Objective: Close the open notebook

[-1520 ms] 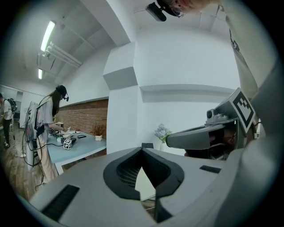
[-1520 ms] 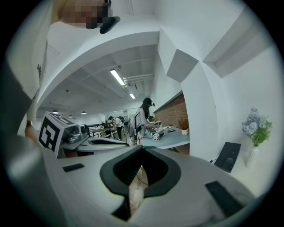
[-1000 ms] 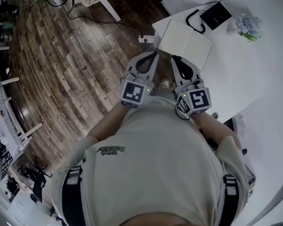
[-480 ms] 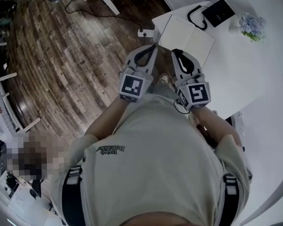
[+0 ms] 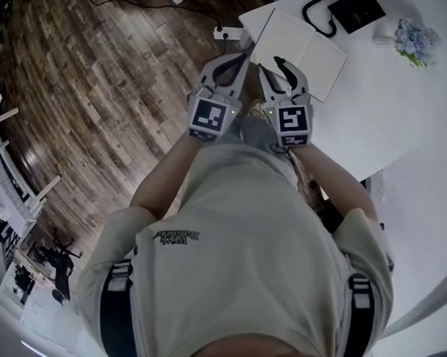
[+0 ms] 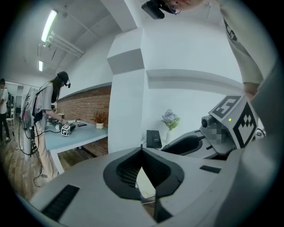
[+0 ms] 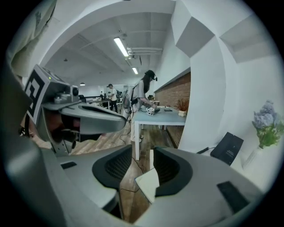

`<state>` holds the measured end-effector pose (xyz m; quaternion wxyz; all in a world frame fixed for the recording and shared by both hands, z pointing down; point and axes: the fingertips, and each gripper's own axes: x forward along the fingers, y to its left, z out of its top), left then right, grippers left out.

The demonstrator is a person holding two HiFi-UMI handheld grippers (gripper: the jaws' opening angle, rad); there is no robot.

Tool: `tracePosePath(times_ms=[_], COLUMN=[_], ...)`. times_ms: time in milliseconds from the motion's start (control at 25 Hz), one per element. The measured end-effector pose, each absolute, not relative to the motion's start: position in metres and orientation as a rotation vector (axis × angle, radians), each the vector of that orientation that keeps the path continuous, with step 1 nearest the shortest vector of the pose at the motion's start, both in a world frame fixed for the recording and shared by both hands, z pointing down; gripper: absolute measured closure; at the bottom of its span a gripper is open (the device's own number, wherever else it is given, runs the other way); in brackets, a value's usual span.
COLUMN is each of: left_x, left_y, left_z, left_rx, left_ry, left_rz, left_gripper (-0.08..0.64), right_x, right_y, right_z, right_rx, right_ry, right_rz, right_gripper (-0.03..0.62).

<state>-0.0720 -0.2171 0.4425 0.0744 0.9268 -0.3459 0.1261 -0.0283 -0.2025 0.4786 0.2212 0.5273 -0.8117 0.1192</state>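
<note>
The open notebook lies with blank cream pages up near the corner of the white table. Both grippers hover off the table's edge, just short of the notebook's near corner. My left gripper is shut, tips meeting, with nothing held; its own view shows the tips touching. My right gripper is open; its jaws have just been opening and nothing is between them. In the right gripper view the notebook's corner shows beyond the gap.
A black case with a looped cord and a small vase of pale blue flowers stand behind the notebook. A power strip lies on the wooden floor. People work at a light blue table farther off.
Both grippers have moved toward the notebook's corner. The right gripper has rolled and its jaws went from shut to open. The left gripper stays shut.
</note>
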Motion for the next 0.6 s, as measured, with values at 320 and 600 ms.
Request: tracePosePath(times_ms=[320,600], left_x=[-0.069,-0.068], left_y=[-0.232,-0.235], left_z=[0.504,0.558], left_rx=[2.775,2.736], left_ry=[-0.989,-0.94], left_rz=[0.441,0.493], left_gripper=[0.546,0.546], right_x=[-0.034,-0.036], right_y=[-0.216,-0.224], right_z=[0.569,0.617], right_rx=[1.375,1.32], right_ry=[-2.073,-1.955], right_rz=[0.309,0.271], right_gripper=[0.387,0.388])
